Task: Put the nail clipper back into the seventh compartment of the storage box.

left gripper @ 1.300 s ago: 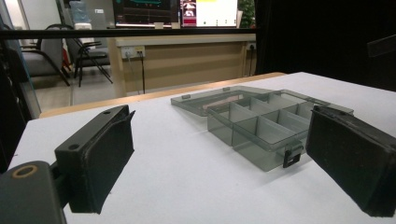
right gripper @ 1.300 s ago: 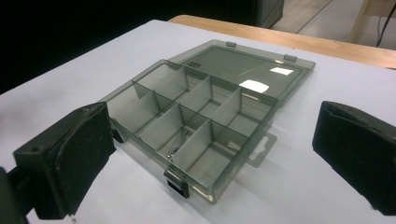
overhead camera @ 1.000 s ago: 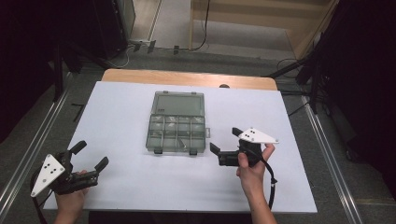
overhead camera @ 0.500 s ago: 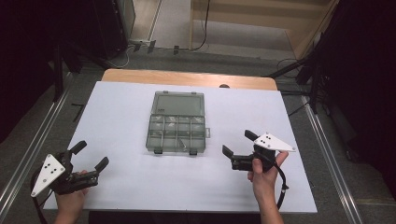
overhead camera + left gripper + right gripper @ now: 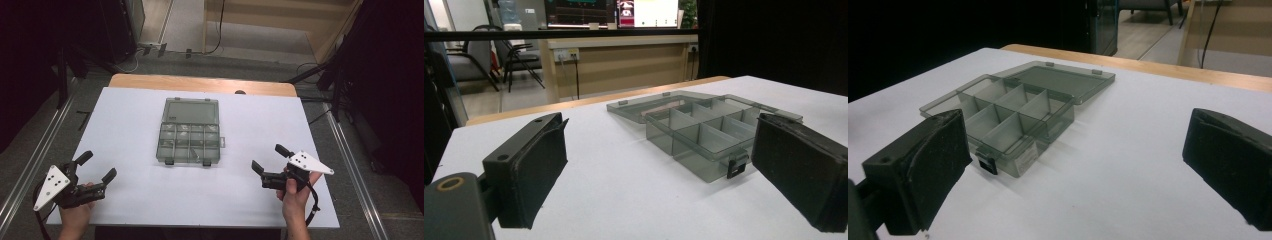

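Smoky plastic organiser box (image 5: 189, 131) lies lid-open, ahead and between left gripper (image 5: 95, 166) and right gripper (image 5: 270, 158), both spread empty, giving either access.

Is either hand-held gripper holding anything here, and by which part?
Nothing is held: left hand-held gripper and right hand-held gripper are open, apart from the open smoky-grey plastic compartment box.

The high view looks forward and down from above the near edge of the table (image 5: 130, 115). Each gripper view sits low, just above the tabletop, looking between its own wide-apart jaws. All three share the open compartment box (image 5: 189, 132) (image 5: 704, 125) (image 5: 1013, 107), seen from opposite corners.
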`<state>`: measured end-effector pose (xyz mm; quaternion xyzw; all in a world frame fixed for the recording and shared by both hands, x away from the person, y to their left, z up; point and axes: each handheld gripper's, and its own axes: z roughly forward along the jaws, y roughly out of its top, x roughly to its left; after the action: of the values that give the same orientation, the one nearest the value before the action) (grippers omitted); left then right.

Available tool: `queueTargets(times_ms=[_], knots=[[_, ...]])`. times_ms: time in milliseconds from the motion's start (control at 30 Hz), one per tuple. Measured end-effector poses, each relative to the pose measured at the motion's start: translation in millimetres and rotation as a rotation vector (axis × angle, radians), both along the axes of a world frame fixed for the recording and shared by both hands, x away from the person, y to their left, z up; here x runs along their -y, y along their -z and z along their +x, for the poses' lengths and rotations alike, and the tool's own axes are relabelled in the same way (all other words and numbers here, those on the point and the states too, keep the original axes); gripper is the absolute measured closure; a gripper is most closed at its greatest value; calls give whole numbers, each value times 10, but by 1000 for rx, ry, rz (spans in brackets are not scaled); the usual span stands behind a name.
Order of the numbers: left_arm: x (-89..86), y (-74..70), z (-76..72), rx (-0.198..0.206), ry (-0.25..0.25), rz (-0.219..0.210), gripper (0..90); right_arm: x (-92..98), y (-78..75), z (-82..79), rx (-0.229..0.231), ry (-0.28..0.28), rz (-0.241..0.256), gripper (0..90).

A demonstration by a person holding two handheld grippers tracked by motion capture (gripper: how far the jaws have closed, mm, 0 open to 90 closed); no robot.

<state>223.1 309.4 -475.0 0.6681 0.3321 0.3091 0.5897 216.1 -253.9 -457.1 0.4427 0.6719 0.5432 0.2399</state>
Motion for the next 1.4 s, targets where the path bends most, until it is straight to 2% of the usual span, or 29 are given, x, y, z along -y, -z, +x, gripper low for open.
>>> queueTargets(times_ms=[200, 433, 733, 833, 967, 1400], knots=[[-3, -1, -1, 2, -1, 1, 72, 131, 79, -53, 12, 30, 17, 0], [-7, -2, 0, 3, 0, -1, 72, 230, 158, -126, 52, 10, 37, 0], [-17, -3, 2, 1, 0, -8, 72, 381, 272, -200, 57, 46, 29, 0], [-25, -4, 4, -1, 2, -14, 72, 473, 338, -209, 55, 56, 62, 0], [-33, -5, 6, -1, -1, -21, 72, 551, 405, -216, 50, 77, 71, 0], [-33, -3, 7, -2, 1, -21, 72, 608, 402, -246, 60, 93, 90, 0]])
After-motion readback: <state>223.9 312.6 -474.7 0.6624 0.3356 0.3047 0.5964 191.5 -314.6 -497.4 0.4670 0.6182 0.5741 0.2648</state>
